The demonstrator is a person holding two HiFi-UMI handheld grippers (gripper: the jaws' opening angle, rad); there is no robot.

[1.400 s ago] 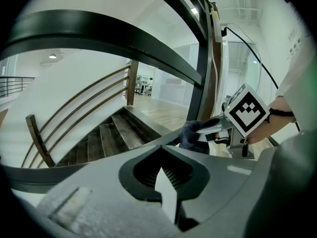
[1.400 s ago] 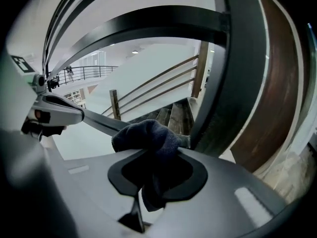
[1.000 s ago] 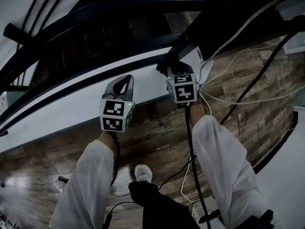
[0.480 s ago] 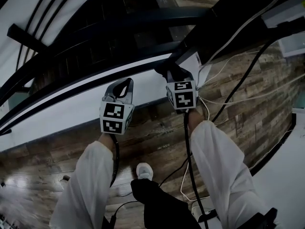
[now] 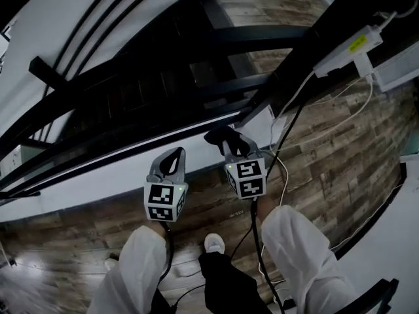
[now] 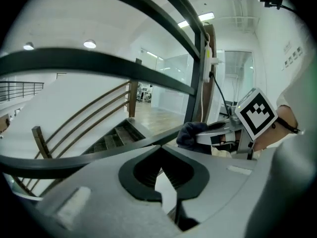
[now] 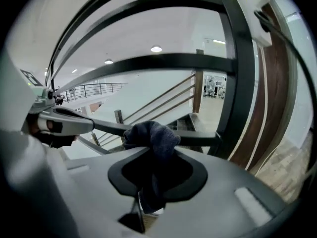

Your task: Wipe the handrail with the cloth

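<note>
A dark cloth (image 5: 219, 137) is bunched in the jaws of my right gripper (image 5: 229, 144), which is shut on it. In the right gripper view the cloth (image 7: 150, 134) presses against a dark horizontal handrail bar (image 7: 198, 140) just ahead of the right gripper (image 7: 153, 152). My left gripper (image 5: 175, 154) hovers to the left of it, shut with nothing between its fingers. In the left gripper view the left gripper (image 6: 161, 150) points at the same rail (image 6: 74, 155), and the cloth (image 6: 190, 134) shows to the right on that rail.
More dark rails (image 7: 163, 61) curve above, joined to a thick upright post (image 7: 242, 83). A staircase (image 5: 150, 90) drops away beyond the railing. A white power strip (image 5: 340, 54) and loose cables (image 5: 288, 175) lie on the wooden floor (image 5: 340, 149). My shoe (image 5: 214, 243) is below.
The head view has tipped up, so both grippers sit lower in it. The right gripper with the cloth has slid a little left along the rail, closer to the left gripper.
</note>
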